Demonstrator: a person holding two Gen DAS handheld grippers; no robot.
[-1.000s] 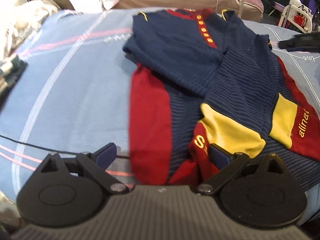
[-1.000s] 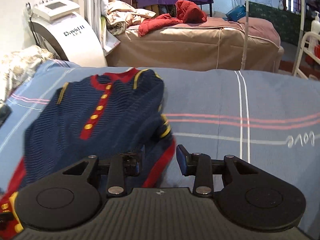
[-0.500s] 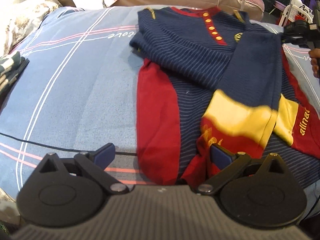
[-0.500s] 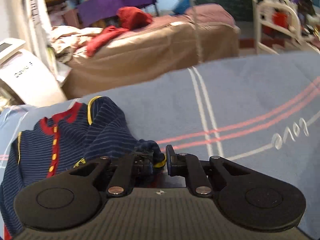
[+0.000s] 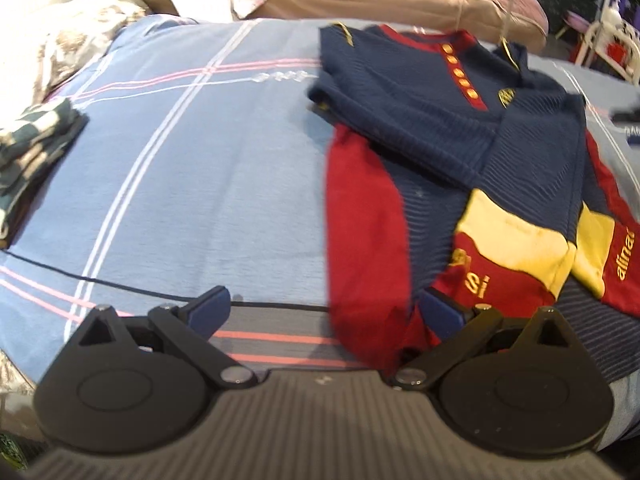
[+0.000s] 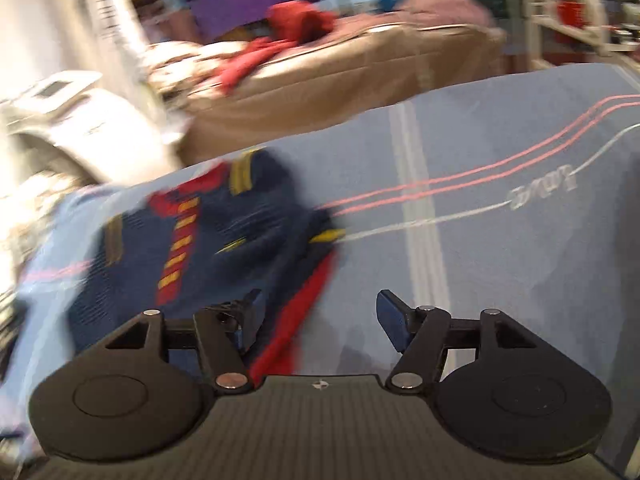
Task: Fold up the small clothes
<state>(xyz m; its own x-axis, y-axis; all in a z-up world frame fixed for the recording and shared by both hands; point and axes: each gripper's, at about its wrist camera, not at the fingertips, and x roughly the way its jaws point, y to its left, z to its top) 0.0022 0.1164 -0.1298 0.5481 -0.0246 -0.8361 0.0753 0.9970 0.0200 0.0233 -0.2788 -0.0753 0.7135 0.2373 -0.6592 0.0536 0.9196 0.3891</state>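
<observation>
Change: since half a second ago we have let go with the right gripper, whose jaws were pinched on the sleeve edge and now stand wide apart and empty; its view has swung and blurred (we are mid-motion), and the sleeve now lies folded across the chest.
Left side: the left gripper hangs low over the near hem, jaws spread and holding nothing, much as it did a moment back.
Where it lies: the jersey is spread on the bed, collar far from us, hem nearest the left jaws, so its long axis runs away from that gripper.
Key relation: the red side panel ends right between the left jaws, one finger touching or just beside the hem; the right gripper sits off the garment's edge over bare sheet, so we judge the left hand nearer for the coming bottom-to-top fold.
Look: navy ribbed knit, red placket with yellow buttons, yellow and red cuffs crossing low on the body; both sleeves appear turned in, slightly rumpled.
Nearby: a folded checked cloth rests at the bed's left edge, well apart.
</observation>
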